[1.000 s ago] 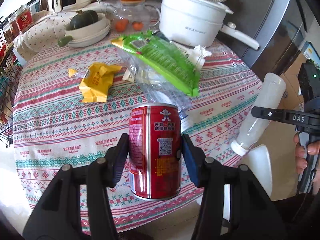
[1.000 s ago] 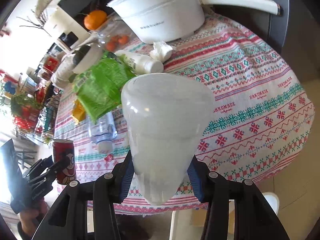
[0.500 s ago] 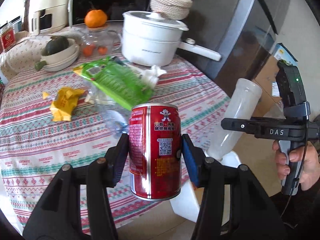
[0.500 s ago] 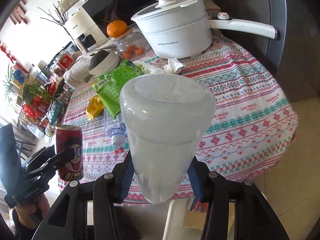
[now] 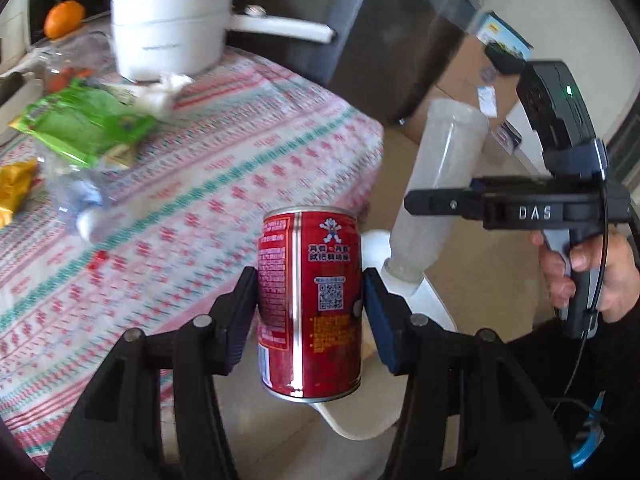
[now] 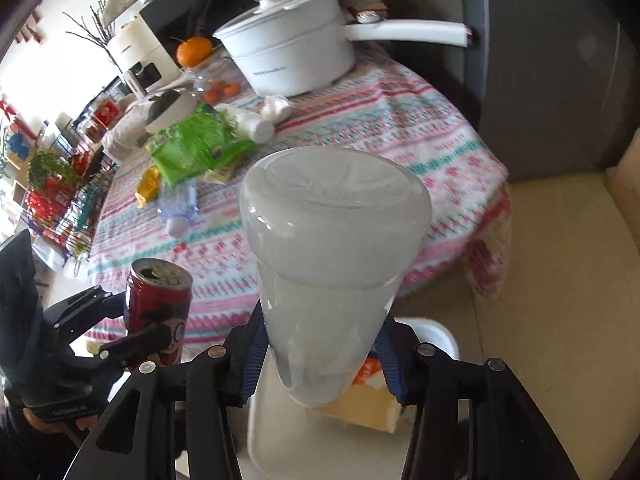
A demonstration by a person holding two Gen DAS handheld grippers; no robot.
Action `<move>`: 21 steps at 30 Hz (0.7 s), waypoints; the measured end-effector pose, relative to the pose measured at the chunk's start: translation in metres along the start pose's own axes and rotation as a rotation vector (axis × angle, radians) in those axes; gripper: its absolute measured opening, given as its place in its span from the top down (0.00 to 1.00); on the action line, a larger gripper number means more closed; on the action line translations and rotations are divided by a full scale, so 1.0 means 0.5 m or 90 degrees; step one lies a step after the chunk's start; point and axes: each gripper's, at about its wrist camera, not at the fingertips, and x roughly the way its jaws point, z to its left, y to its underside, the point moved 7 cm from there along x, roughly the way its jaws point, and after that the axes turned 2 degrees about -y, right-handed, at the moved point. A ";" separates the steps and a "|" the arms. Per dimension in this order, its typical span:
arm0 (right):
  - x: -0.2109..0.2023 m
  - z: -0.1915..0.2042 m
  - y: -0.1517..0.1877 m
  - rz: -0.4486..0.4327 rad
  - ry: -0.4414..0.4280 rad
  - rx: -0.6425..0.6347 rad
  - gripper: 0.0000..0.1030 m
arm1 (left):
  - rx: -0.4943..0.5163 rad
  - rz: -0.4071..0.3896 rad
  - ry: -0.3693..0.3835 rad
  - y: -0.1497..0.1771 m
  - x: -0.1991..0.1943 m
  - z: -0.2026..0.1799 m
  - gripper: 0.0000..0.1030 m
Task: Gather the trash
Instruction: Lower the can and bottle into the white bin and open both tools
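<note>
Since a second ago both hands have swung away from the tabletop (image 5: 224, 168), which now sits in the upper left of each view instead of filling it. The red can (image 5: 310, 300) stands upright at the centre of the left view, clamped between the pads of the left gripper (image 5: 308, 304), past the cloth's edge and above a white bin (image 5: 404, 292). To its right, the right gripper (image 6: 320, 360) is closed around a cloudy plastic bottle (image 6: 332, 264), held neck-down with the neck over that bin; a hand (image 5: 576, 264) grips its handle at the right edge. Left behind on the patterned cloth, in the upper left, lie a green wrapper (image 5: 84, 124), a yellow wrapper (image 5: 14, 192), a clear crushed bottle (image 5: 80, 200) and a crumpled tissue (image 5: 164, 88), beside a white pot (image 5: 168, 36).
</note>
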 end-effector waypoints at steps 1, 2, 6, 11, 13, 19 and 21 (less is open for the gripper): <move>-0.001 -0.016 0.013 0.005 0.006 0.004 0.51 | 0.009 0.012 0.005 0.009 0.016 -0.014 0.48; -0.002 -0.031 0.023 0.010 0.012 0.008 0.51 | 0.016 0.019 0.006 0.016 0.026 -0.024 0.47; -0.003 -0.082 0.058 0.024 0.031 0.022 0.51 | 0.039 0.053 0.000 0.053 0.083 -0.058 0.47; 0.003 -0.119 0.095 0.041 0.045 0.028 0.51 | 0.066 0.074 -0.018 0.080 0.128 -0.077 0.47; 0.006 -0.124 0.105 0.047 0.047 0.027 0.51 | 0.078 0.076 -0.025 0.086 0.136 -0.084 0.47; 0.011 -0.130 0.120 0.057 0.047 0.024 0.51 | 0.096 0.085 -0.036 0.094 0.140 -0.091 0.46; 0.012 -0.130 0.121 0.059 0.048 0.024 0.51 | 0.100 0.084 -0.043 0.090 0.139 -0.090 0.40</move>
